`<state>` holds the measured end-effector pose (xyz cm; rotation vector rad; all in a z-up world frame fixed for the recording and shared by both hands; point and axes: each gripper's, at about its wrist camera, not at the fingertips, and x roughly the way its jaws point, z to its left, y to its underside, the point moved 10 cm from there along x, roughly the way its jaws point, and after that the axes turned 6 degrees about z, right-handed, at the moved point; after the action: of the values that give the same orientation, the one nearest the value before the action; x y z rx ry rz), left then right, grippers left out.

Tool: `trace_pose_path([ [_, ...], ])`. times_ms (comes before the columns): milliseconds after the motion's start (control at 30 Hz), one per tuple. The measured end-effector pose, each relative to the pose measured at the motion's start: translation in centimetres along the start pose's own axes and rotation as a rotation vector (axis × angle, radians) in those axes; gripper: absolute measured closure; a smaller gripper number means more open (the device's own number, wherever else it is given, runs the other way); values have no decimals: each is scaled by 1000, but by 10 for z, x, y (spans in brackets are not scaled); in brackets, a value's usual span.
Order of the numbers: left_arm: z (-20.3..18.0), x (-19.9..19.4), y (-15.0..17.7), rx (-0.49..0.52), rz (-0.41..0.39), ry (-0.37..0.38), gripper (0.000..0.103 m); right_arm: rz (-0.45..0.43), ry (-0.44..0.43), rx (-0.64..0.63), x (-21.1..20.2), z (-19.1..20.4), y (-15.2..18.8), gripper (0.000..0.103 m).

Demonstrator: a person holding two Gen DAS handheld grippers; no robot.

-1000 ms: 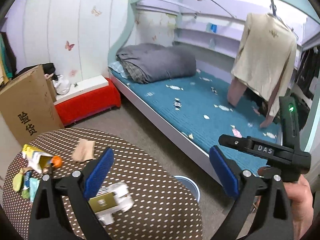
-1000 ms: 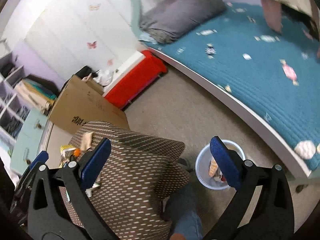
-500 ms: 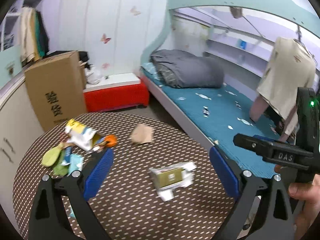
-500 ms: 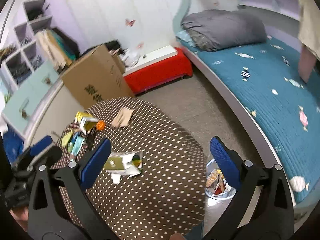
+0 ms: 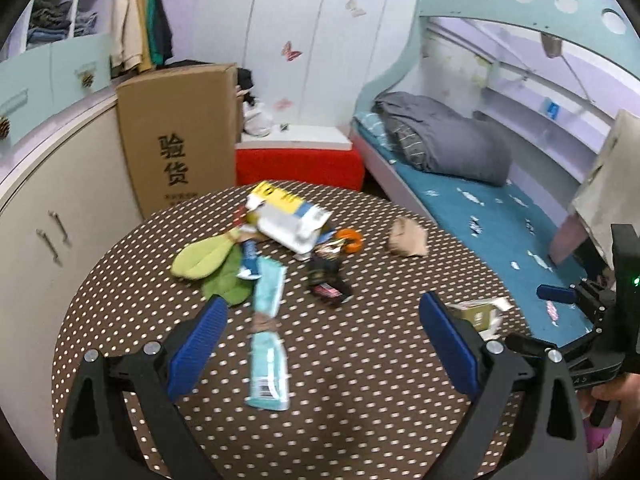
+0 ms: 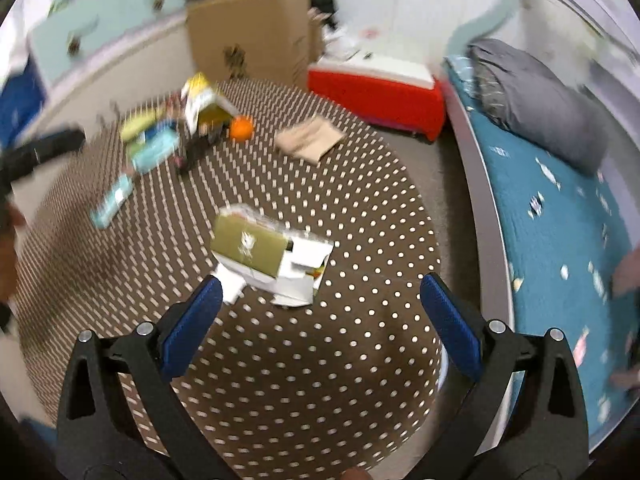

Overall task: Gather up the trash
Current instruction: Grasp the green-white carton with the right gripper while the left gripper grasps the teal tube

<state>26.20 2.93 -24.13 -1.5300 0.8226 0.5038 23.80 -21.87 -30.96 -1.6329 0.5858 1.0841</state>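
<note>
Over the round polka-dot desk (image 5: 360,392), both grippers hover with jaws spread wide and nothing between them. Left gripper (image 5: 320,340) faces a long teal wrapper (image 5: 269,360) lying flat just ahead. Right gripper (image 6: 320,316) faces a flattened olive-and-white carton (image 6: 272,256), near the desk edge on the bed (image 6: 560,216) side. Farther back sits a cluster: yellow-and-white bag (image 5: 288,216), green pouches (image 5: 208,258), dark wrapper (image 5: 326,280), orange piece (image 5: 350,240), and a crumpled brown paper (image 5: 408,238) set apart. No bin is visible in either view. Judgement: collection mostly outstanding; all visible trash lies on the desk, ungrasped. Right view is motion-blurred.
</note>
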Motion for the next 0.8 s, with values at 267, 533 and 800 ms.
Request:
trace_pose_path([
  [267, 29, 22, 20, -31, 58, -60, 9, 67, -1, -169, 37, 5, -2, 6],
  [533, 49, 46, 29, -37, 102, -107, 9, 65, -71, -227, 61, 27, -24, 6],
  [800, 47, 76, 24, -8, 144, -85, 32, 35, -166, -198, 67, 58, -34, 14],
])
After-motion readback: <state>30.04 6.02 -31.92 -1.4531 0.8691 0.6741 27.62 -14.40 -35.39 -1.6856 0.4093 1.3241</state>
